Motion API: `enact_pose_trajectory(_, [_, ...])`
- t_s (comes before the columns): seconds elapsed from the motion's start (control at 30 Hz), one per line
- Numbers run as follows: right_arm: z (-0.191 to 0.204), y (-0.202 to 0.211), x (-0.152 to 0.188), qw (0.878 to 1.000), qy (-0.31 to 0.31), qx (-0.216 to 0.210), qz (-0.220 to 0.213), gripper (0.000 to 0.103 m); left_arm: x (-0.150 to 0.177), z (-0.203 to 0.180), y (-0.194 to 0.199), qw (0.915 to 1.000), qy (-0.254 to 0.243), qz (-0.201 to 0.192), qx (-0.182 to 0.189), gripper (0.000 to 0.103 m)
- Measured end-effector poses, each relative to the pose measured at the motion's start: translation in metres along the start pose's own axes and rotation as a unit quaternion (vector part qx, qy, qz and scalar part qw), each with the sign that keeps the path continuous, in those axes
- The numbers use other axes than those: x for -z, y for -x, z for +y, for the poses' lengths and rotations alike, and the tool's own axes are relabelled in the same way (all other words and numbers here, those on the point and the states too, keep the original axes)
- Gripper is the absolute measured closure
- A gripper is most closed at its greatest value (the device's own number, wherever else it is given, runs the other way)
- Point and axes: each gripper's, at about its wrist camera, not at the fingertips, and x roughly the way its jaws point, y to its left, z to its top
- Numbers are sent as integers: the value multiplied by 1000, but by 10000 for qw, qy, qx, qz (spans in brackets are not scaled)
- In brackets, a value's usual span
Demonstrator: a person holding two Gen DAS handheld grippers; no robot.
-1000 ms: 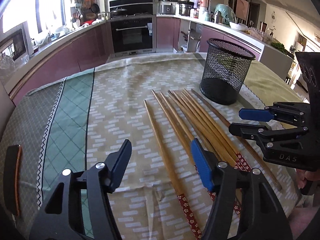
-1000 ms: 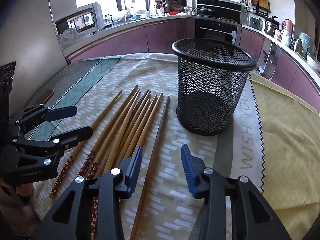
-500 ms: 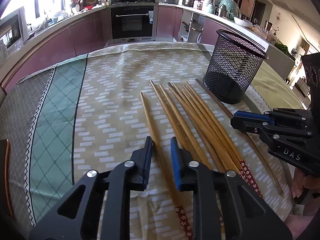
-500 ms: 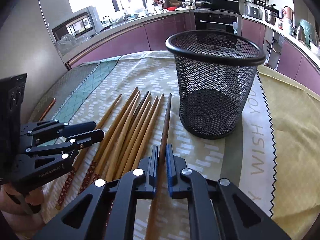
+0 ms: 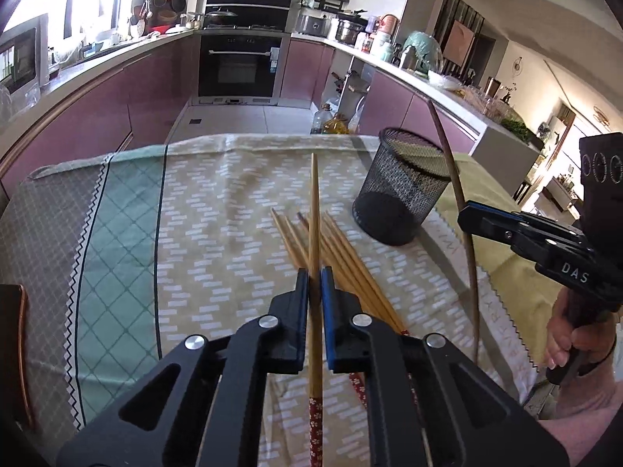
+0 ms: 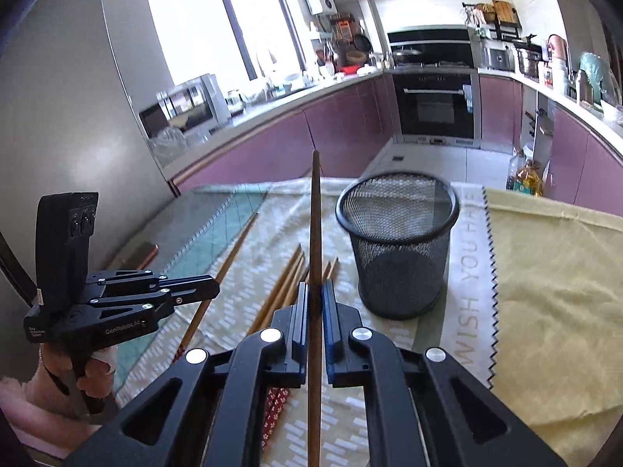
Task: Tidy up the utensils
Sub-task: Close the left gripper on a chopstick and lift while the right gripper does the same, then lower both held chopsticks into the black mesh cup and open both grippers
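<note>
Left gripper (image 5: 315, 272) jaws clamp a pale chopstick (image 5: 314, 214); right gripper (image 6: 316, 286) jaws clamp a dark chopstick (image 6: 315, 214). Each stick's long axis runs forward along the jaws, tip raised and pointing far. Remaining chopsticks (image 5: 342, 257) lie on the tabletop (image 5: 218, 233). The mesh holder (image 6: 397, 241) stands farther right, nearer the right gripper.

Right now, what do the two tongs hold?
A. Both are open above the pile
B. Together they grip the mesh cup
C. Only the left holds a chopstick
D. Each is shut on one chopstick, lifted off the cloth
D: the left tongs are shut on a light chopstick and the right tongs on a darker chopstick, both raised above the chopsticks on the cloth; the mesh cup stands untouched.
</note>
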Motion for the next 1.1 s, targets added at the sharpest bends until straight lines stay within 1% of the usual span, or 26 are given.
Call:
enact_pose_trajectory(0.17, [-8,26,-18,9988,-105,-167,-438,97,-23,-12,35,9981,-119,-447,411,95])
enact_pose_trajectory(0.33, [-11,42,-38,9967,-60,-225,-781,97,-45,-24,64,9929,-246,-902,738,95])
enact_pose_trajectory(0.47, [-16,56,-59,9941,7,-282,-1046,97,-69,-32,74,9887,-256,-1246,792,95])
enact_pose_trajectory(0.63, [-21,71,-88,9905,158,-200,-1354,97,-106,-45,78,9820,-251,-1612,951,95])
enact_pose_trajectory(0.7, [-25,74,-98,9893,174,-164,-1439,97,-119,-52,77,9799,-270,-1736,946,95])
enact_pose_trajectory(0.87, [-37,76,-116,9862,159,-19,-1645,97,-142,-68,68,9776,-285,-1824,1013,95])
enact_pose_trajectory(0.97, [-43,75,-121,9848,154,92,-1726,97,-151,-76,56,9781,-332,-1834,925,95])
enact_pose_trajectory(1.03, [-47,68,-121,9857,154,149,-1673,97,-153,-81,42,9803,-379,-1744,842,95])
enact_pose_trajectory(1.1, [-52,56,-120,9885,125,173,-1498,97,-152,-82,25,9839,-381,-1558,786,95])
